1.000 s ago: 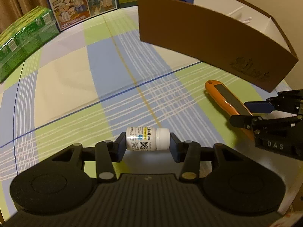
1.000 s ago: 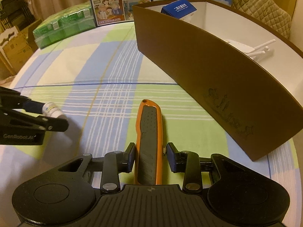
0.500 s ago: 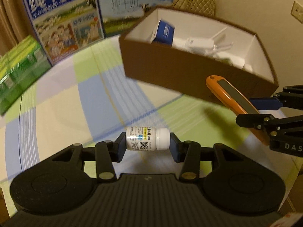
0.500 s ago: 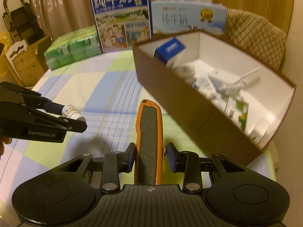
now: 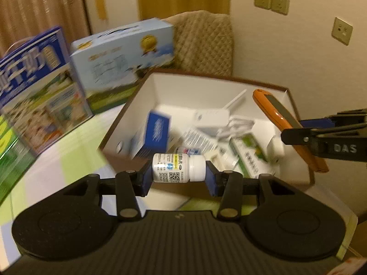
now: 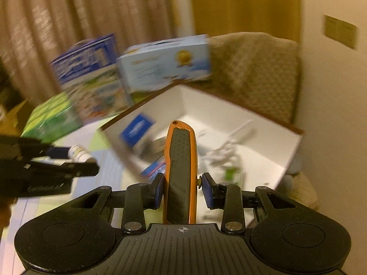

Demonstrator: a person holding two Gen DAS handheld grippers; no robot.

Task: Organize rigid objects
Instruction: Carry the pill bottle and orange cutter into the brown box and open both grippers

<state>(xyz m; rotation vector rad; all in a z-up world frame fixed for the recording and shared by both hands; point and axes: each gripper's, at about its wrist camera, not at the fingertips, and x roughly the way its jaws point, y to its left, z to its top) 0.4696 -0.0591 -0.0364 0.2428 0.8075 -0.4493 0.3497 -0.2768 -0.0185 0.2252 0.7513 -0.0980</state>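
Two grippers have lifted: our left (image 5: 179,181) squeezes the bottle (image 5: 178,167), our right (image 6: 182,190) the knife (image 6: 181,171), box (image 5: 298,181) now ahead.

Cartons (image 5: 123,55) behind box (image 5: 119,135), chair (image 5: 204,43) behind both

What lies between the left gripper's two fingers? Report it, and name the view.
A white pill bottle lies sideways there, cap to the right, clamped between the left gripper's blue pads. The left wrist view shows it.

white pill bottle (image 5: 179,168) sideways in left gripper (image 5: 179,178)
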